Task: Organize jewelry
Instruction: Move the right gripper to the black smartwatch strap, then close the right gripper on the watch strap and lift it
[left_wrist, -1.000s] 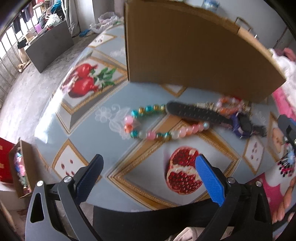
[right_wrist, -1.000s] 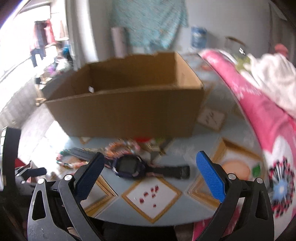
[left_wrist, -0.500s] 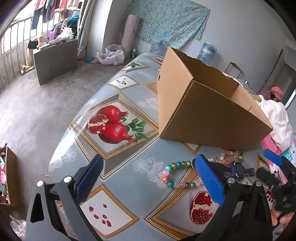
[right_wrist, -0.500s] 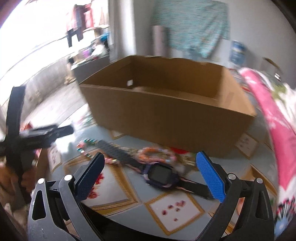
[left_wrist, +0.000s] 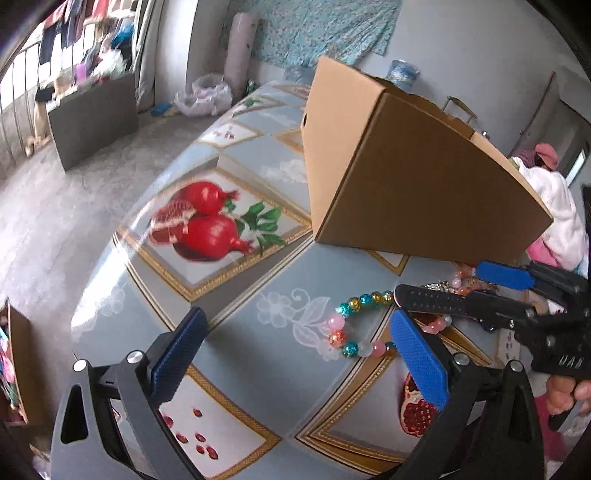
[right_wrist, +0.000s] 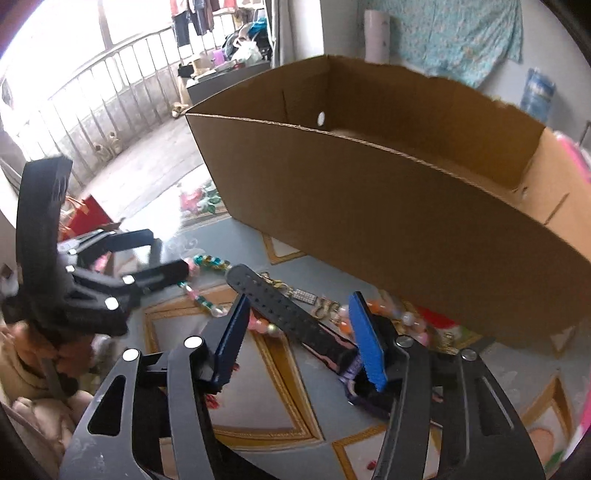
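Note:
A black-strapped watch (right_wrist: 284, 310) lies on the pomegranate-print tablecloth (left_wrist: 236, 288) in front of an open cardboard box (right_wrist: 388, 214). My right gripper (right_wrist: 299, 332) is open, its blue pads either side of the strap, low over it. A colourful bead bracelet (left_wrist: 347, 325) lies beside the strap (left_wrist: 432, 299). An orange-pink bead bracelet (right_wrist: 399, 317) and small gold trinkets (right_wrist: 306, 295) lie by the box's front wall. My left gripper (left_wrist: 295, 354) is open and empty, just left of the bead bracelet. The right gripper (left_wrist: 491, 291) shows in the left wrist view too.
The box (left_wrist: 406, 192) stands at the table's middle. The table's edge curves to the left above a grey floor (left_wrist: 55, 206). A pink and white bundle of cloth (left_wrist: 554, 214) lies at the right. A balcony railing (right_wrist: 85, 107) runs behind.
My right gripper has dropped toward the table and narrowed around the watch strap. My left gripper has moved closer to the bead bracelet.

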